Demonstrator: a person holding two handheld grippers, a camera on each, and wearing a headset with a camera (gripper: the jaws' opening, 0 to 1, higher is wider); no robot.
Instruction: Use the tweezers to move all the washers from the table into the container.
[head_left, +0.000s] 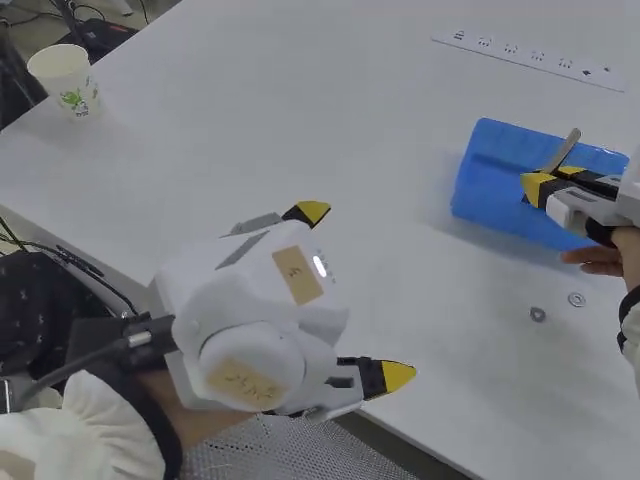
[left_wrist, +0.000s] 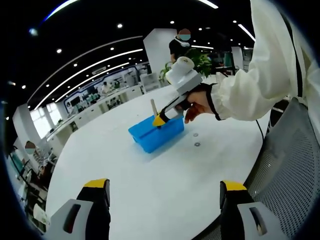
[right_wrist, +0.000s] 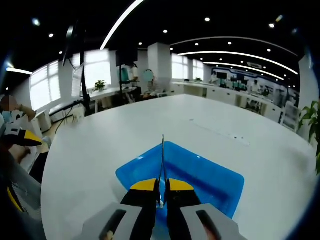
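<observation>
Blue container (right_wrist: 210, 185) just beyond right gripper (right_wrist: 161, 187) fingers, pinched on tweezers (right_wrist: 162, 155): drop-off step, I guess. Next needs fine pinch on washers (head_left: 537, 315), table (head_left: 300, 120) nearby. Left gripper (left_wrist: 163, 186) wide, empty.

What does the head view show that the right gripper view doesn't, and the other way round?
Head view's extras: a paper cup and two washers lying loose on the table. Right gripper view's extras: bright windows and a leafy plant across the room. Shared: the blue container, with the right gripper shut on the tweezers over it.
</observation>
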